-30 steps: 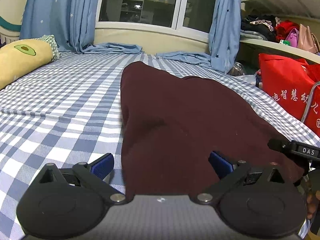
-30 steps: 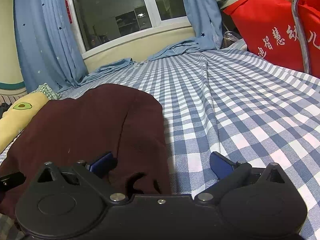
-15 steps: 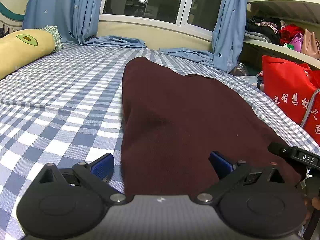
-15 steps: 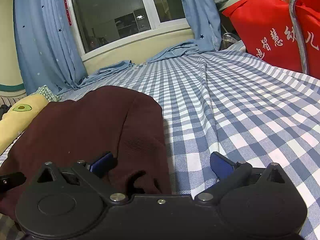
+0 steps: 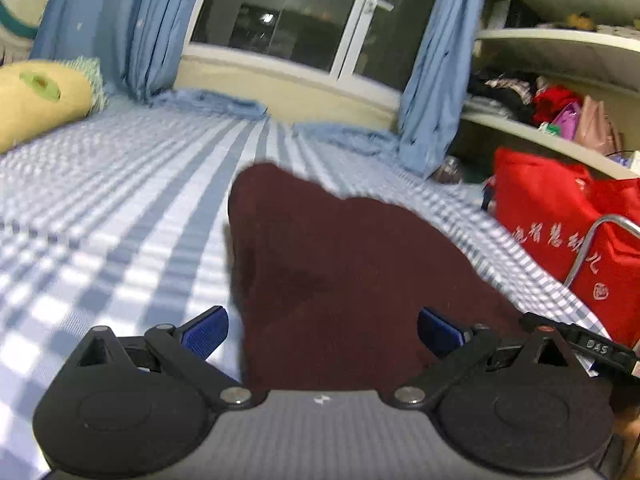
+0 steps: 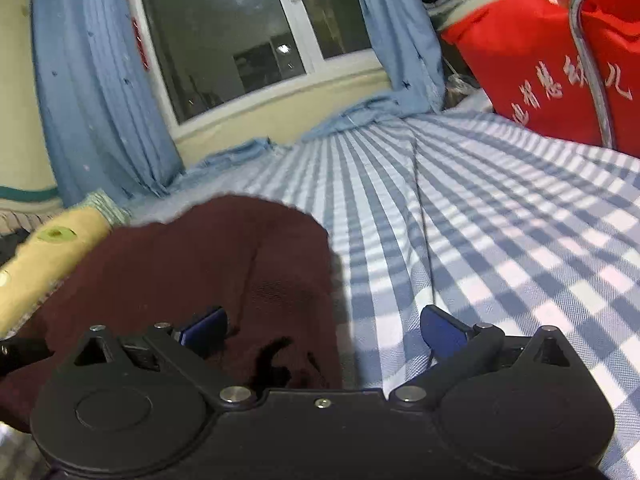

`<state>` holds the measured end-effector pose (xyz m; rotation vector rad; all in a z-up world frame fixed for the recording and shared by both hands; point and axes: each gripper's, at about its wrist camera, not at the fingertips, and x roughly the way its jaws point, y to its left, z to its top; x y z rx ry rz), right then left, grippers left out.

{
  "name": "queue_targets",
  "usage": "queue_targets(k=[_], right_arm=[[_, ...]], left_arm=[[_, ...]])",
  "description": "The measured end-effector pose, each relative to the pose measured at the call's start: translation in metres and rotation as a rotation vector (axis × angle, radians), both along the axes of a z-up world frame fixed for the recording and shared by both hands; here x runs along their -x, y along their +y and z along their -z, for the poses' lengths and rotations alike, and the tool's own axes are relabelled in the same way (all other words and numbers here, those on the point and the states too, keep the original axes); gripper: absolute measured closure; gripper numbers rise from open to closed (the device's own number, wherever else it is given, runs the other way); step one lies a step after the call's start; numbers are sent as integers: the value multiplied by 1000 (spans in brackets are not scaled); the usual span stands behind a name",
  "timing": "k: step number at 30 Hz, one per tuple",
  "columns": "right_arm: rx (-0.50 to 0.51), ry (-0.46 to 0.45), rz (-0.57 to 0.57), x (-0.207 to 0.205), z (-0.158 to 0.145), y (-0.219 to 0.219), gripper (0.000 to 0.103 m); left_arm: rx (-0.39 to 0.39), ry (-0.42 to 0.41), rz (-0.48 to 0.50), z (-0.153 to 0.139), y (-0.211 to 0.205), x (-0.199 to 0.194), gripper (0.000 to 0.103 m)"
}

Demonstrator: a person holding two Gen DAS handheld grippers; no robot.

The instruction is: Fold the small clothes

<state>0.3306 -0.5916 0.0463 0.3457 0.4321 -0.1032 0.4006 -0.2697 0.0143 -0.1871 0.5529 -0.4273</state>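
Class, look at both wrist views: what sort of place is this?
Most likely a bedroom: a checked bedsheet, a yellow avocado pillow, and blue curtains at a dark window.

Checked bed (image 5: 120,216): maroon garment (image 5: 344,280), yellow pillow (image 5: 36,100).

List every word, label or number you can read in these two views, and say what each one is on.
"DAS": on the black bar of the right gripper, seen at the right edge of the left wrist view.
White Chinese characters on the red bag: too blurred to read reliably.
Red strip on the window frame: too small to read.
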Motion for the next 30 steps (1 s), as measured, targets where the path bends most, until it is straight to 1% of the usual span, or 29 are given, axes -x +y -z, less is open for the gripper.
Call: queue_targets(k=[2,3,5,6,8,9,11,13,15,16,18,20,22,23,24,25,26,27,29,30], right_arm=[[42,-48,-41,-4,-15,-3,1],[43,-53,-64,-10,-21,-7,0],[4,-14,-150,-33,-30,-16,0],[-32,9,-189,-47,-31,-21,0],[-104,72,-270,-76,-24,-30,1],[-121,104,-285,-86,-19,-32,1],[-171,188,-314,-106,-3,-38,1],[-236,234,-353,-114,11,-44,0],[-261,204,-385,-112,15,-51,0],[-278,194,-389,-111,17,-54,1],[-282,180,-390,-108,18,-54,0],[-230,192,-400,-108,15,-48,1],[-146,213,-404,-107,11,-37,2],[-106,221,-408,-106,9,-30,8],[-92,225,-415,-106,9,-27,12],[-105,227,-426,-105,8,-26,24],[-145,231,-433,-104,8,-25,34],[-156,234,-415,-101,9,-25,36],[-136,229,-398,-98,7,-22,42],[-133,227,-391,-96,7,-21,44]], left_arm=[[-26,-6,10,-6,5,-9,1],[-30,4,17,-7,7,-16,1],[-23,37,41,-6,9,-30,1],[-13,64,73,-3,10,-39,1],[-7,120,124,7,11,-54,0],[16,150,146,12,13,-59,0],[88,211,179,21,19,-70,0],[177,303,215,33,26,-84,0],[234,365,236,45,29,-94,0],[240,367,247,48,28,-99,0],[216,356,268,50,23,-105,0],[191,355,284,52,17,-110,0],[137,358,302,50,10,-115,0],[107,359,311,47,7,-113,0],[69,361,322,45,1,-115,0],[31,363,335,43,-5,-117,0],[-2,366,352,42,-10,-120,0],[-27,369,369,41,-15,-122,0],[-61,370,398,38,-22,-125,0],[-69,365,407,38,-24,-126,4]])
